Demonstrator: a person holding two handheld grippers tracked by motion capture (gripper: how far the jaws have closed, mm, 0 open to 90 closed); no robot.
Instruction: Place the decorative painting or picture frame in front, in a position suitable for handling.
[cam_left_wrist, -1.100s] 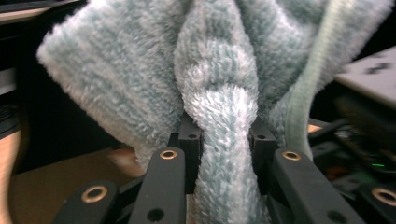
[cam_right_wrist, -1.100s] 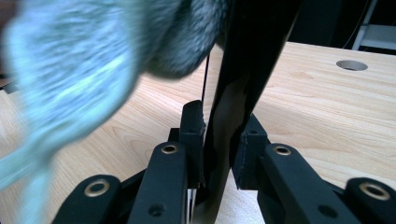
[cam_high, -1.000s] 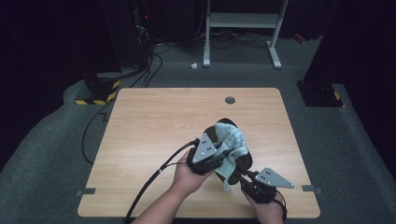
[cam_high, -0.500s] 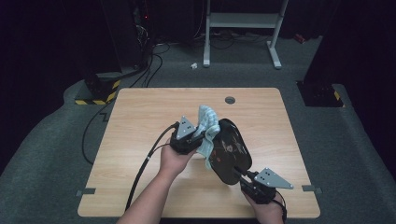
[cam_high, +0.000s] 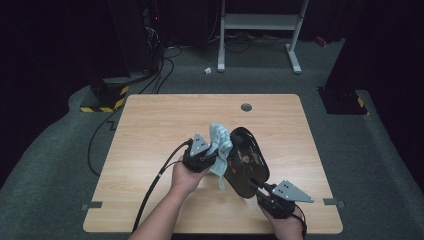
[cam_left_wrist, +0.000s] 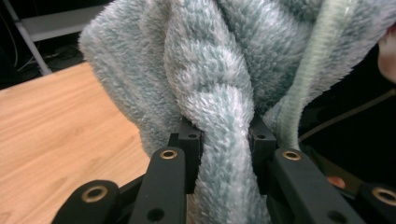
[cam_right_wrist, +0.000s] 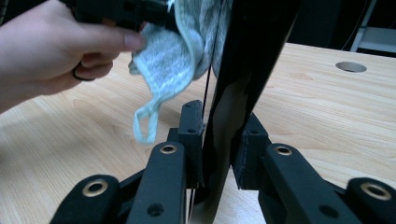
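Pale-green fleece cloth (cam_high: 218, 145), pinched in the left gripper (cam_high: 209, 159), lies against the left face of the black plate (cam_high: 245, 160) near table centre. The right gripper (cam_high: 261, 191) clamps the plate's near edge. Wiping appears underway; next, sweep the cloth across the face.

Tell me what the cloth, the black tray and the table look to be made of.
Cloth: soft microfibre or fleece, pale teal, judging by its fluffy pile and stitched hem.
Black tray: probably lacquered plastic or glazed ware; its glossy surface mirrors light, with a faint printed motif.
Table: likely wood-grain laminate, with a smooth matt top and even light grain.
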